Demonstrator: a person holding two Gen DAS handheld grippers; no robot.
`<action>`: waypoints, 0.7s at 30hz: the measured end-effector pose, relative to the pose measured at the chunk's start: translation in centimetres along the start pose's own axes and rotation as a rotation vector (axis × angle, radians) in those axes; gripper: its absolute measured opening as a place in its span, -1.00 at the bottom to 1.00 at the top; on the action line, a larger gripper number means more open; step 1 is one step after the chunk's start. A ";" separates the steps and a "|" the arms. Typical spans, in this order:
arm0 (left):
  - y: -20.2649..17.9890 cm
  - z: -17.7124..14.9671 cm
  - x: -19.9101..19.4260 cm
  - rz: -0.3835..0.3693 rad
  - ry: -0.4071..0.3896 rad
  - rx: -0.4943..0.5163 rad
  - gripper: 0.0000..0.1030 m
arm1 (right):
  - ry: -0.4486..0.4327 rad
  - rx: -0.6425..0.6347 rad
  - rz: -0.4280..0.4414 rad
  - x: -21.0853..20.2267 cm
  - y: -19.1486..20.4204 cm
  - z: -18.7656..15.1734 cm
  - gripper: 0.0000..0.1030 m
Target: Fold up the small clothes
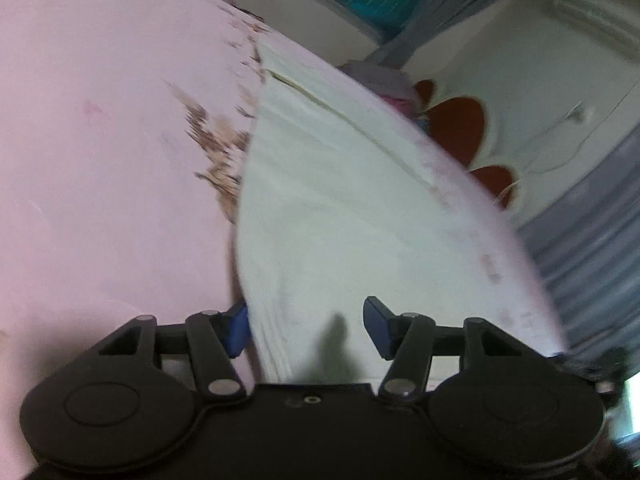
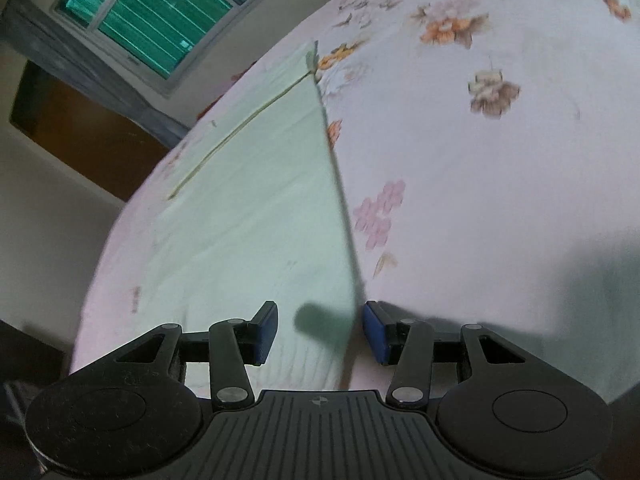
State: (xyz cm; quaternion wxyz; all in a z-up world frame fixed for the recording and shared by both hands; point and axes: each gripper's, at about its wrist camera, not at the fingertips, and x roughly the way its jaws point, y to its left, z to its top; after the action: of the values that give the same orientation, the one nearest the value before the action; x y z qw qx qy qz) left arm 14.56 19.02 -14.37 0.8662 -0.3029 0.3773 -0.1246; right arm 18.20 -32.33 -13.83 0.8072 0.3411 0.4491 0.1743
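A pale white-green garment (image 1: 340,208) lies flat on a pink flowered bedsheet (image 1: 100,140). My left gripper (image 1: 306,328) is open, low over the garment's near left corner; its left pad (image 1: 237,332) sits at the cloth's edge, its right pad over the cloth. In the right wrist view the same garment (image 2: 260,208) stretches away with a thin seam line. My right gripper (image 2: 320,332) is open and straddles the garment's near right edge. Neither holds anything.
The bedsheet (image 2: 500,160) spreads wide to the right of the garment. The bed's edge runs close beside the garment's far side. Beyond it are a green-shuttered window (image 2: 160,20), grey curtains (image 1: 592,232) and a brown cabinet (image 2: 80,132).
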 end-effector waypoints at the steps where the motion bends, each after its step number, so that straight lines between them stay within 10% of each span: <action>1: -0.1 0.1 0.2 -0.011 0.004 0.000 0.08 | 0.004 0.014 0.018 0.0 -0.1 0.1 -0.07; 7: 0.0 1.1 2.3 -0.018 -0.005 -0.037 -0.05 | -0.001 0.124 0.101 1.5 -0.8 1.2 -0.36; 11: 1.2 0.9 2.6 -0.016 -0.027 -0.128 -0.92 | 0.022 0.113 0.087 1.7 -1.1 1.1 -0.86; 21: 2.1 -0.1 2.0 0.036 -0.053 -0.146 -0.90 | 0.011 0.069 0.119 0.1 -1.7 1.0 -0.88</action>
State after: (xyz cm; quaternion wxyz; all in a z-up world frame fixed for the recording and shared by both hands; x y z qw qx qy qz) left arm 15.81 19.72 -16.91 0.8537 -0.3616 0.3676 -0.0729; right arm 19.06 -33.86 -14.67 0.7806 0.3940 0.4383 0.2083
